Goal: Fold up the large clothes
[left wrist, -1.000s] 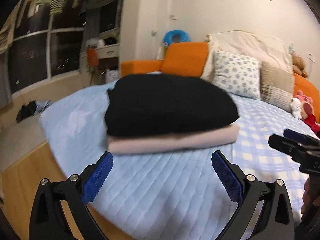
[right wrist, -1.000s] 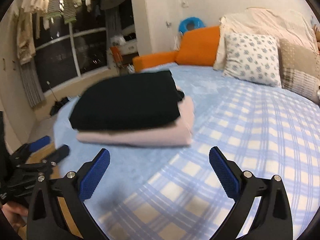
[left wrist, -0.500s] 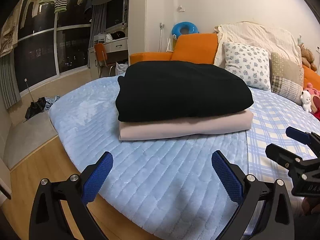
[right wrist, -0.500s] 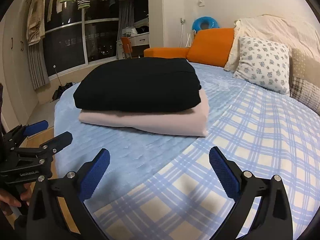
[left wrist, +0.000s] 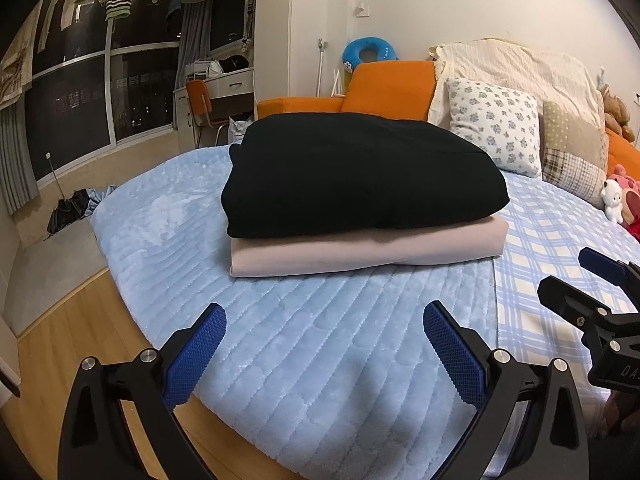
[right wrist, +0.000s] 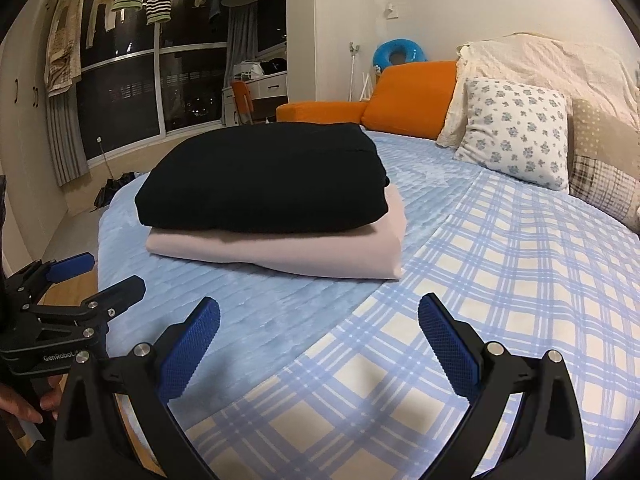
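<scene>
Nearest of all, the left gripper [left wrist: 324, 354] hangs over the rounded edge of the bed with its blue-padded jaws spread wide and nothing between them. The right gripper [right wrist: 319, 350] hangs beside it over the checked sheet [right wrist: 500, 288], jaws equally wide and empty. Each shows at the margin of the other's view, a hand [right wrist: 20, 408] wrapped round the left one's handle. Beyond them, on the pale blue quilted blanket [left wrist: 320, 352], sits a neat stack: a black garment [left wrist: 360, 176] folded into a thick, smooth-sided rectangle with soft rounded edges, lying squarely on a folded beige garment [left wrist: 368, 250] that sticks out a little underneath at the front and right. Farther back are a floral pillow [left wrist: 496, 126], an orange cushion [left wrist: 392, 84] and a dark window [left wrist: 80, 104] with laundry hung above.
</scene>
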The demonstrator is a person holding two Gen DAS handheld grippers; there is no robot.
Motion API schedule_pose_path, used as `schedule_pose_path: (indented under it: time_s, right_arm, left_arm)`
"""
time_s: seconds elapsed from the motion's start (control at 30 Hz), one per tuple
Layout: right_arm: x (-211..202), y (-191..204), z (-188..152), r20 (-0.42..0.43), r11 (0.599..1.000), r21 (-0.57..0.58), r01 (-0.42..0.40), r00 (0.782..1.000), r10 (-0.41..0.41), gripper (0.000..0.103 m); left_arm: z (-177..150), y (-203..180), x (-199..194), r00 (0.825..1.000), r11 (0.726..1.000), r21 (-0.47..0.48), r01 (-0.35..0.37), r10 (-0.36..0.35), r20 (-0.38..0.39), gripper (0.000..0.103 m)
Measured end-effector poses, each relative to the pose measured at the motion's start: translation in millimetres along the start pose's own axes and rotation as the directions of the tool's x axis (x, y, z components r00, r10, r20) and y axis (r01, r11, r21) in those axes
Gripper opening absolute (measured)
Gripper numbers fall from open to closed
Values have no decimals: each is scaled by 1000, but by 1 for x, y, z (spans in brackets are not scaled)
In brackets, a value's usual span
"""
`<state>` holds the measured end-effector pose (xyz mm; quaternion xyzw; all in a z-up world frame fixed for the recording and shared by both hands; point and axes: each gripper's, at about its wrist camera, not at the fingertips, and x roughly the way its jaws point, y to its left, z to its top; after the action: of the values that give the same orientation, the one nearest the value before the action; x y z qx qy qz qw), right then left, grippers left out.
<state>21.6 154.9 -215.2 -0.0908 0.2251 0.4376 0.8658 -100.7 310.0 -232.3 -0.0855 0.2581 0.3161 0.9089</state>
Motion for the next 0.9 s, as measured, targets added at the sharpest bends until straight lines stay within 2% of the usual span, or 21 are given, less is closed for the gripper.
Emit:
schedule_pose_path:
  time_s: [0.37, 0.67, 0.9]
  right_arm:
    - [-1, -4, 0, 2, 1000, 7, -2, 1000, 2, 98]
    - [-5, -6, 1, 11, 1000, 14, 8, 1000, -8, 98]
    - [-6, -4, 1, 15, 1000, 8, 8, 1000, -8, 98]
  left_arm:
    - [-1, -5, 0, 1000, 1000, -5, 14, -14, -13, 100]
    - [1, -12, -2, 1000, 999, 29, -18, 18, 4, 100]
    - [0, -12, -1, 1000, 1000, 7, -7, 7, -9, 100]
